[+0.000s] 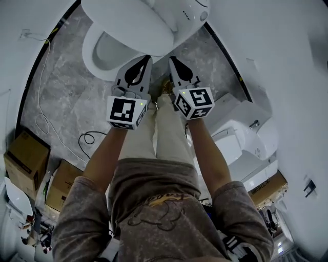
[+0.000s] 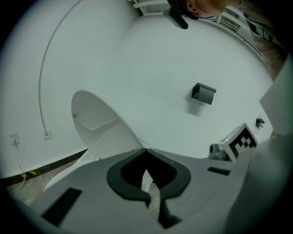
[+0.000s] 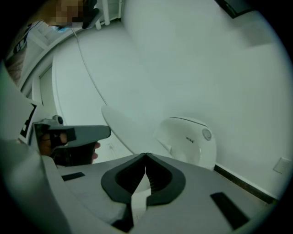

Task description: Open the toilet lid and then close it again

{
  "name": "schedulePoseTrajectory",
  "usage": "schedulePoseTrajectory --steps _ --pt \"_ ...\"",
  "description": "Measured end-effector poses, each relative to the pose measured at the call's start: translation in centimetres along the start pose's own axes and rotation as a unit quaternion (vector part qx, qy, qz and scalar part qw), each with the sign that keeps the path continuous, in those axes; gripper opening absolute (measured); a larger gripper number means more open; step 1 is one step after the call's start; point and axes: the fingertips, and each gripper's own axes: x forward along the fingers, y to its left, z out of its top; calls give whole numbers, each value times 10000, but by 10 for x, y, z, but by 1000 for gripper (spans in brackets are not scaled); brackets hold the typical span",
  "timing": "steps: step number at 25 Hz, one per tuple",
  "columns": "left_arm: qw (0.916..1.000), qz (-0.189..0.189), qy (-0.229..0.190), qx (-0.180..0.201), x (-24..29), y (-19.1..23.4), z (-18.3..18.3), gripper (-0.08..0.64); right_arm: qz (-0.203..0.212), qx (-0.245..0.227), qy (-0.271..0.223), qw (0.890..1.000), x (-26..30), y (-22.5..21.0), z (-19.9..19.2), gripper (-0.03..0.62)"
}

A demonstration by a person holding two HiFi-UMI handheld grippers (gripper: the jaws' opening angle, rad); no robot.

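Pointing up-frame at the toilet lid (image 1: 128,23), tilted half-open at upper centre, left gripper (image 1: 147,58) and right gripper (image 1: 171,59) sit equally near its rim, both pressed together, empty.

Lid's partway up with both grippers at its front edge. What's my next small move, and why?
Probably push the lid up and back toward the rear unit. It stands only half raised over the bowl, and the left gripper and right gripper, both shut, sit at its front edge.
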Motion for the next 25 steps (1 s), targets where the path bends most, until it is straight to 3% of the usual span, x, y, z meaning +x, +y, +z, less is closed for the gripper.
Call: schedulePoseTrajectory --steps 7,20,25 --pt "9994 -218 248 72 56 -27 36 9 -368 260 236 9987 -65 -23 0 26" --pt "9944 -437 800 533 151 -61 66 9 -1106 720 -13 9912 -146 -75 34 26" --pt "9941 -401 861 521 162 -67 81 9 -1215 770 -64 9896 -168 -82 45 26"
